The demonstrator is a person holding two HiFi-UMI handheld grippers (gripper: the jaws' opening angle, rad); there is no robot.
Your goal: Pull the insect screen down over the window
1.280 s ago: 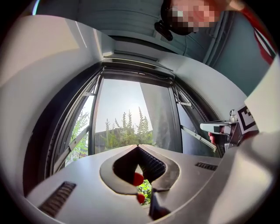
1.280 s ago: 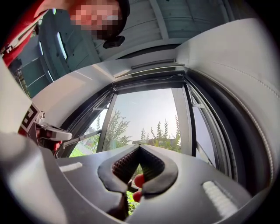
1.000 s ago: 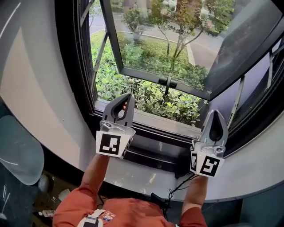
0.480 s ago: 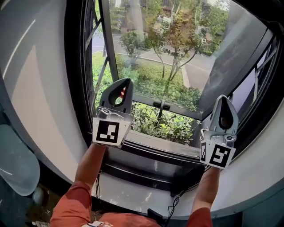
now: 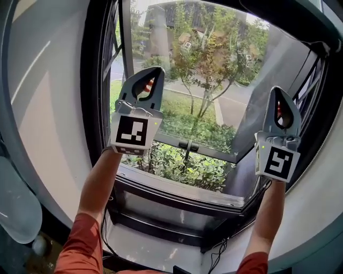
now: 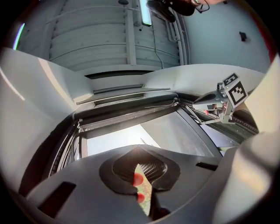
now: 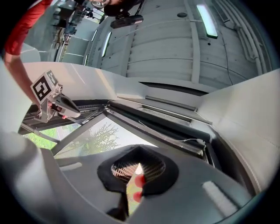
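Note:
The window's dark top frame (image 5: 257, 12) runs above both grippers; in the gripper views it shows as a long dark bar (image 6: 127, 114) (image 7: 166, 124) with a thin cord (image 7: 192, 141) along it. No mesh shows across the opening (image 5: 161, 96), which looks out on trees. My left gripper (image 5: 155, 71) is raised in front of the left half of the opening, shut and empty. My right gripper (image 5: 280, 91) is raised at the right side, also shut with nothing in it. Each points up toward the top frame, well short of it. In their own views the jaws (image 6: 140, 149) (image 7: 139, 151) meet.
A glass sash (image 5: 268, 96) stands swung outward, its handle (image 5: 188, 145) on the lower rail. The sill (image 5: 177, 188) lies below the arms, with cables (image 5: 214, 258) under it. White curved wall flanks the window on both sides. A ceiling light (image 6: 144, 11) is overhead.
Both grippers have risen from just above the sill to the upper half of the window, still shut. The head view has tilted up, bringing the top frame into sight.

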